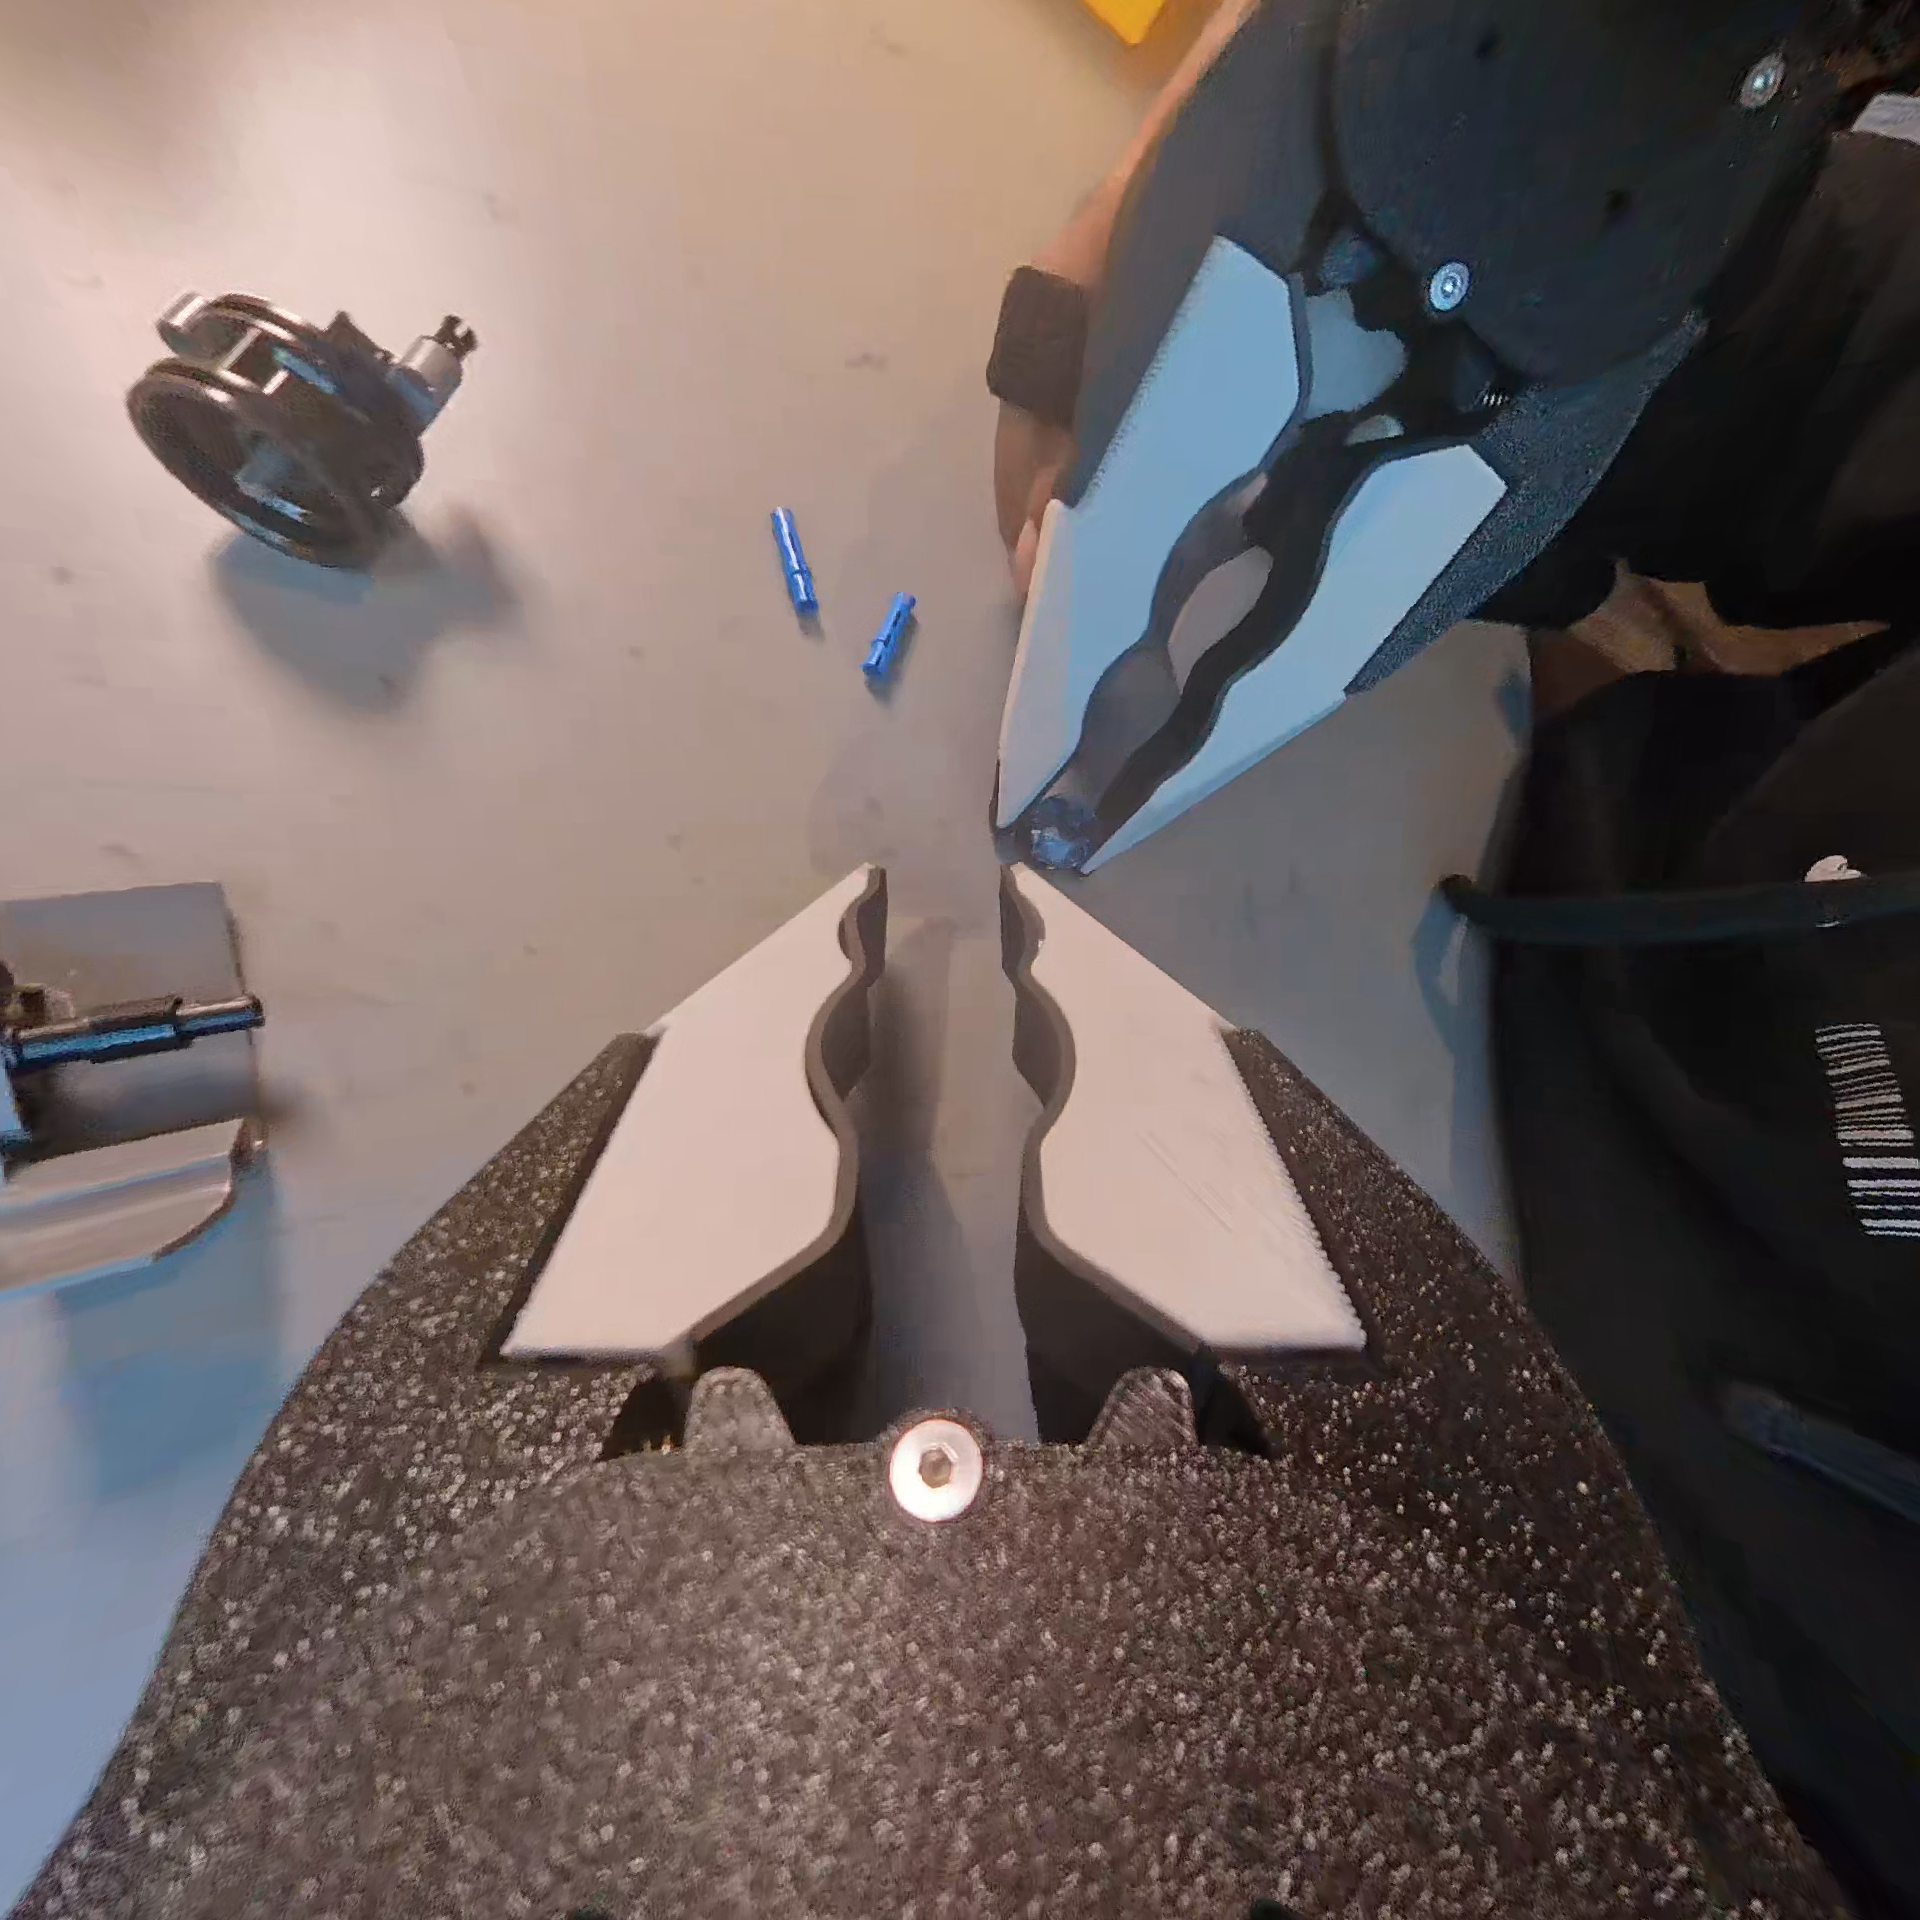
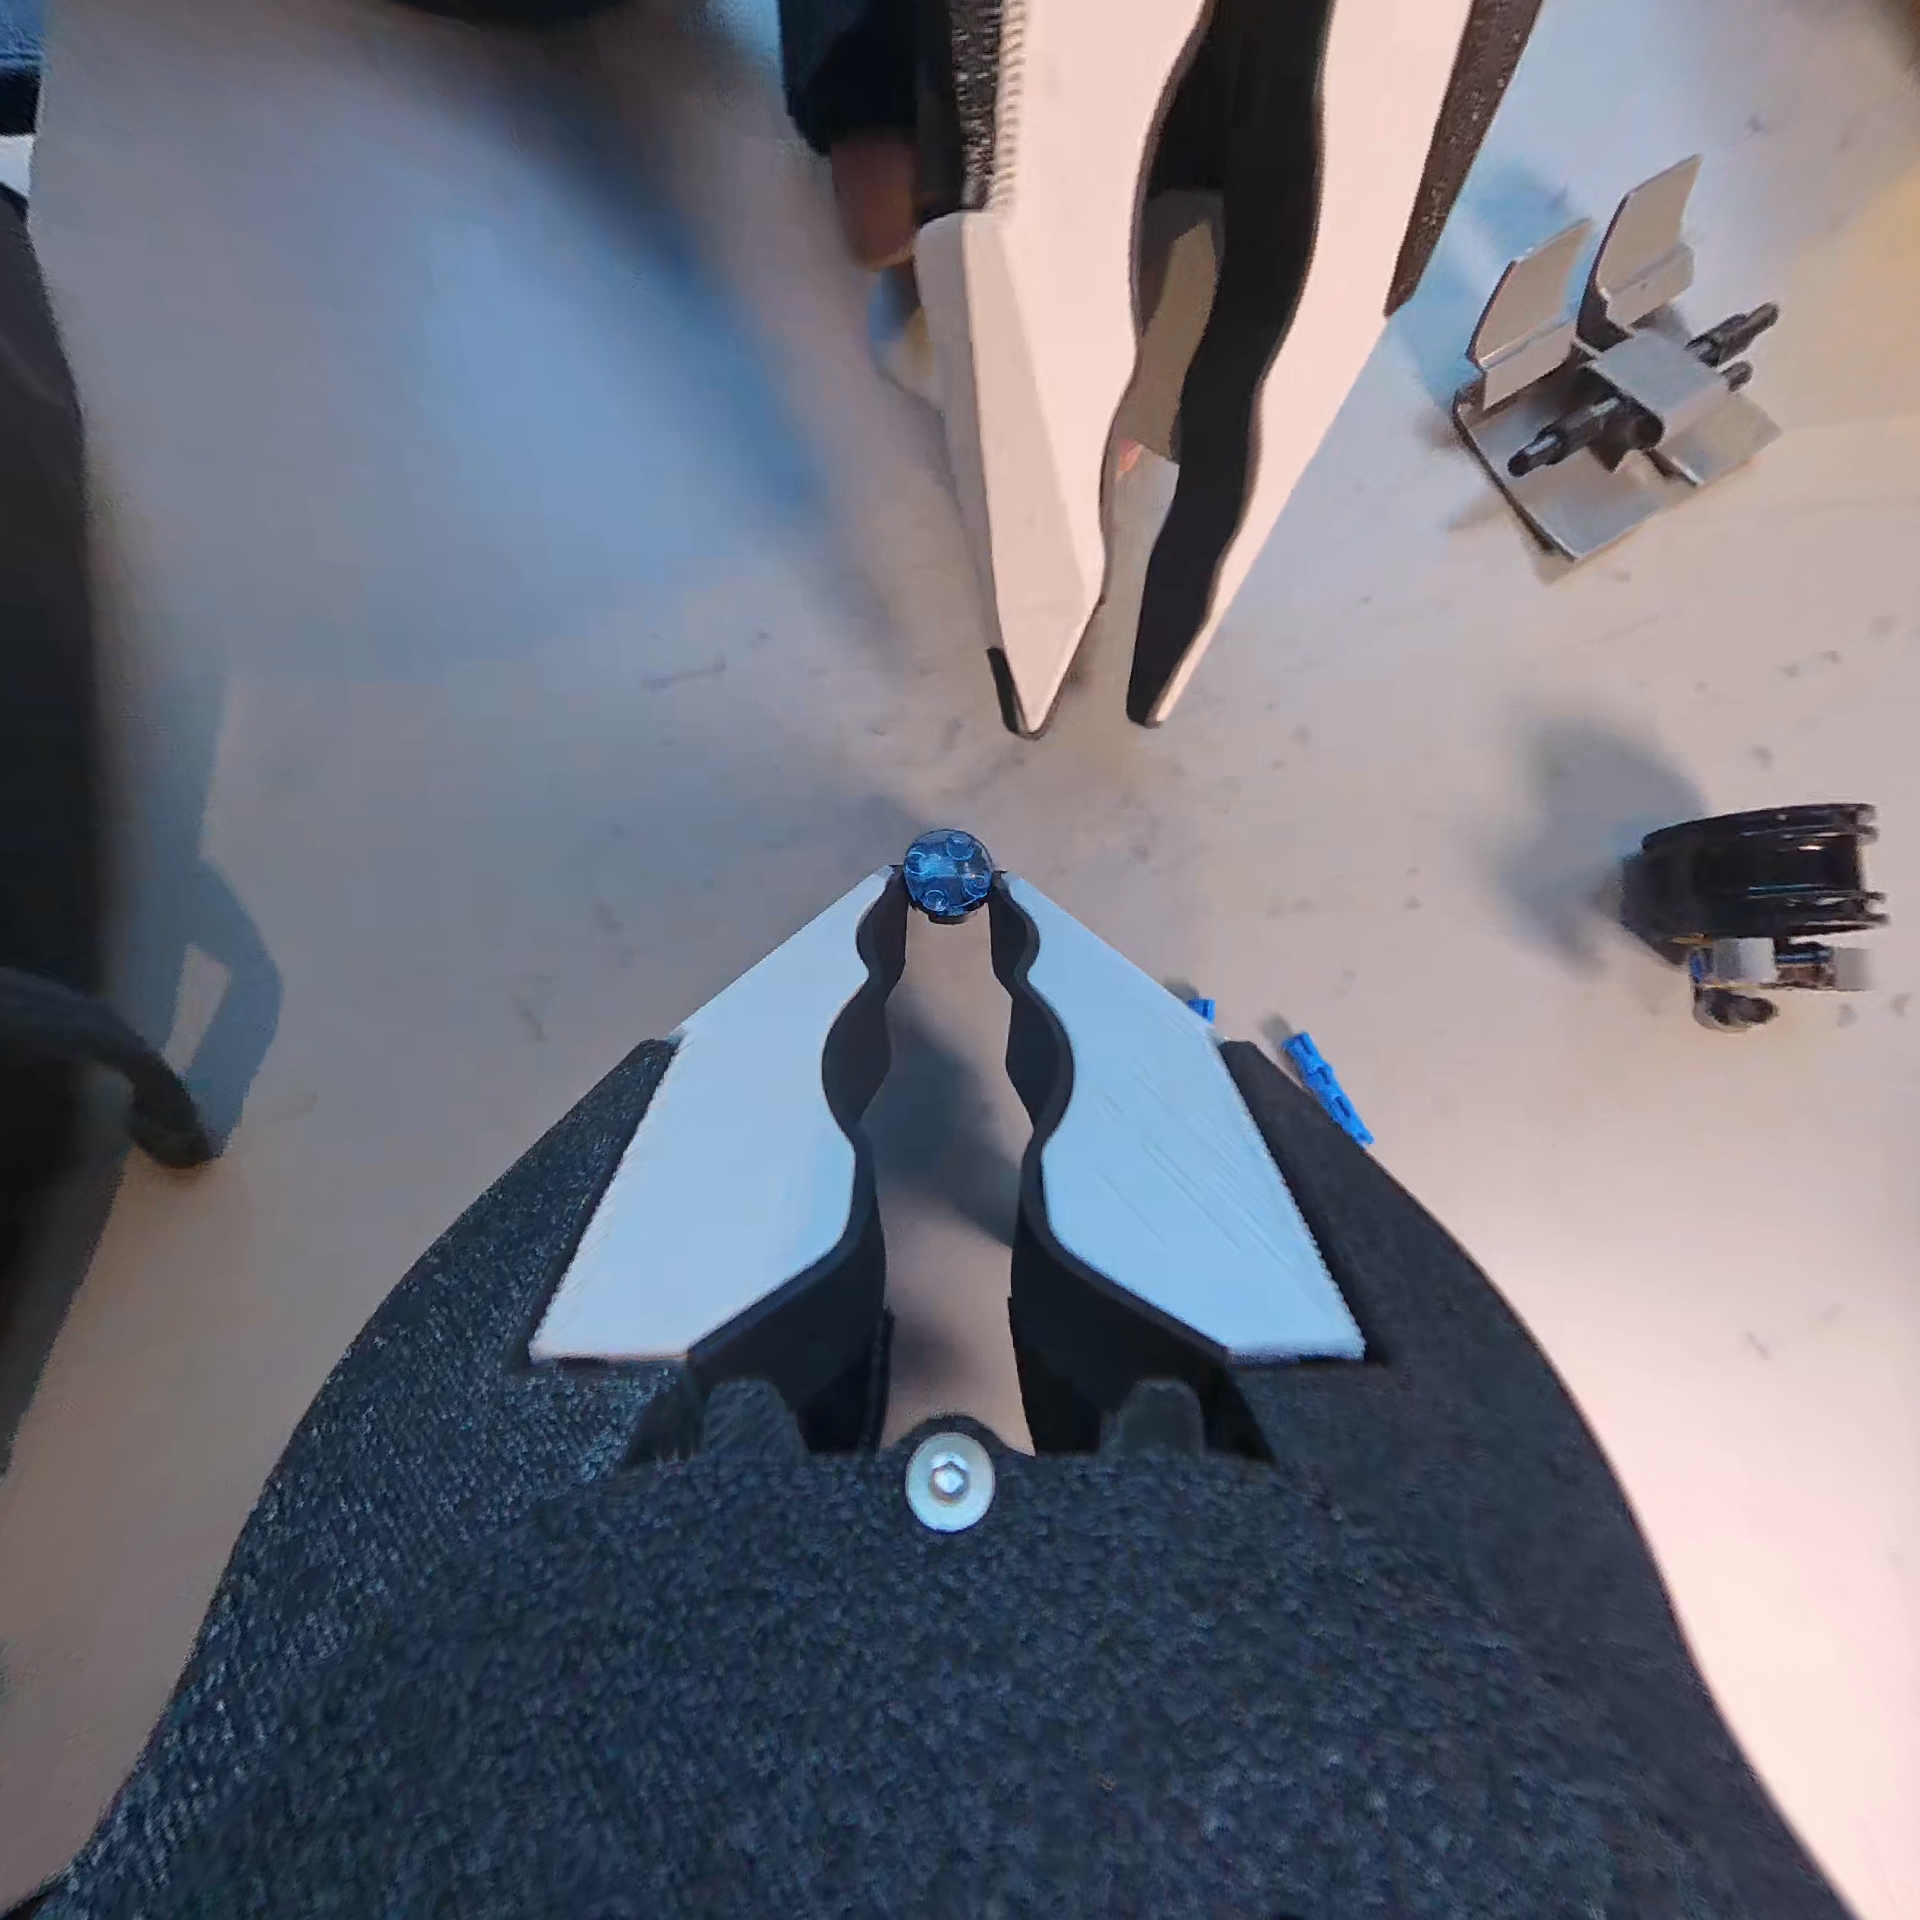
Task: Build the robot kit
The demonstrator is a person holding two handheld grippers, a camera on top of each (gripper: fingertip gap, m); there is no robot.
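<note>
The table (image 2: 520,727) lies bare around my fingertips. Past my left fingers sit a metal bracket (image 1: 125,1081) and a black wheel (image 1: 281,436); two blue pins (image 1: 795,556) lie ahead. My left gripper (image 1: 940,883) stands slightly parted, empty. My right gripper (image 2: 945,883) pinches a round blue stud (image 2: 945,868), tips nearly meeting my left. No readable writing.

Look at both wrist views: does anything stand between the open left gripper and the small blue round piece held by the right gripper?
Nothing visible does. The left gripper faces the blue round piece pinched in the right gripper across bare table.
</note>
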